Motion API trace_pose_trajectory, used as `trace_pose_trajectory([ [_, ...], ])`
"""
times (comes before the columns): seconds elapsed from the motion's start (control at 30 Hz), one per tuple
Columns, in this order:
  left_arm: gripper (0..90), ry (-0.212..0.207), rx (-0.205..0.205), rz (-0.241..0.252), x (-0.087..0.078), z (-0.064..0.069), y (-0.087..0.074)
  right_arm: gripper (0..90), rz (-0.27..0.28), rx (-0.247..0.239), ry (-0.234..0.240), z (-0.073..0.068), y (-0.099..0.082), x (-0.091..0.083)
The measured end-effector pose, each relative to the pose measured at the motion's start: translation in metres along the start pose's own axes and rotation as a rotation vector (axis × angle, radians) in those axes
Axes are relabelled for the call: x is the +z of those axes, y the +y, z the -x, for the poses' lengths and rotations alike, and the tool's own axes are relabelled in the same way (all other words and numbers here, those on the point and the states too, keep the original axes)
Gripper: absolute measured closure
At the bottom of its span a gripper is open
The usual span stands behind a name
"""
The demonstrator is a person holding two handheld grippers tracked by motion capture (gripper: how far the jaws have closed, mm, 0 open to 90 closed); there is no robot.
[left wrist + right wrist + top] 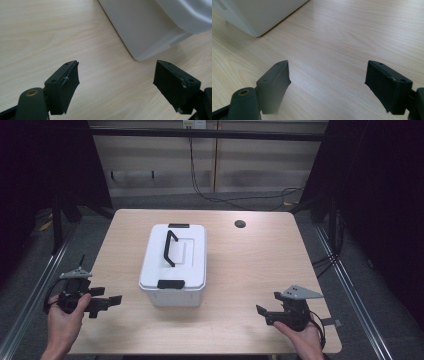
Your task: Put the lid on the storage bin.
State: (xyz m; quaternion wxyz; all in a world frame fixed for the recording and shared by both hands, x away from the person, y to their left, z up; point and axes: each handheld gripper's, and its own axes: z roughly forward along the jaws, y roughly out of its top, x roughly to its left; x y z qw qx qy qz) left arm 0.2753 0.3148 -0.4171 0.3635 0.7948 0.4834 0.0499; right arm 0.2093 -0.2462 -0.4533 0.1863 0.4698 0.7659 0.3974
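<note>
Sitting in the middle of the table is a white box with a black handle. The left gripper and the right gripper wait on either side of it, both wide open and holding nothing.

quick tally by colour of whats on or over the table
white: 1, the lidded box
black: 2, the left tool and the right tool, each held open at a near corner of the table
total: 3
</note>
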Motion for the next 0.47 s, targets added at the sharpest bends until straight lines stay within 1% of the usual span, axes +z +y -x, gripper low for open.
trace_pose_trajectory([
  [0.03,19.9,-0.001,-0.004,-0.003,0.001,-0.001,-0.002,19.0,0.001,0.0,-0.002,0.0,0.0,0.0],
  [0.1,19.9,-0.005,-0.027,0.004,0.004,-0.006,-0.005,19.0,0.003,-0.002,0.0,0.0,0.0,0.0],
  [0.13,20.0,-0.005,-0.027,0.004,0.004,-0.006,-0.005,19.0,0.003,-0.002,0.0,0.0,0.0,0.0],
  [0.2,19.9,0.01,-0.034,-0.008,0.008,-0.007,-0.01,19.0,0.002,-0.004,0.0,0.0,0.0,0.001],
  [0.23,19.9,-0.009,-0.035,-0.01,0.012,-0.005,-0.014,19.0,0.001,-0.008,0.001,0.0,0.0,0.001],
  [0.27,19.9,-0.009,-0.035,-0.01,0.012,-0.005,-0.014,19.0,0.001,-0.008,0.001,0.0,0.0,0.001],
  [0.3,19.9,0.0,-0.015,-0.024,0.016,-0.005,-0.018,19.0,-0.001,-0.01,-0.001,0.0,0.0,0.002],
  [0.33,19.9,0.0,-0.015,-0.024,0.016,-0.005,-0.018,19.0,-0.001,-0.01,-0.001,0.0,0.0,0.002],
  [0.37,19.9,0.025,-0.006,-0.036,0.018,-0.003,-0.019,19.0,-0.012,-0.013,-0.008,0.0,0.0,0.004],
  [0.4,19.9,0.025,-0.006,-0.036,0.018,-0.003,-0.019,19.0,-0.012,-0.013,-0.008,0.0,0.0,0.004],
  [0.43,19.9,0.005,-0.008,-0.034,0.02,0.0,-0.021,20.1,-0.03,-0.033,-0.036,0.001,-0.001,0.006],
  [0.47,19.6,0.005,-0.008,-0.034,0.02,0.0,-0.021,20.1,-0.03,-0.033,-0.036,0.001,-0.001,0.006],
])
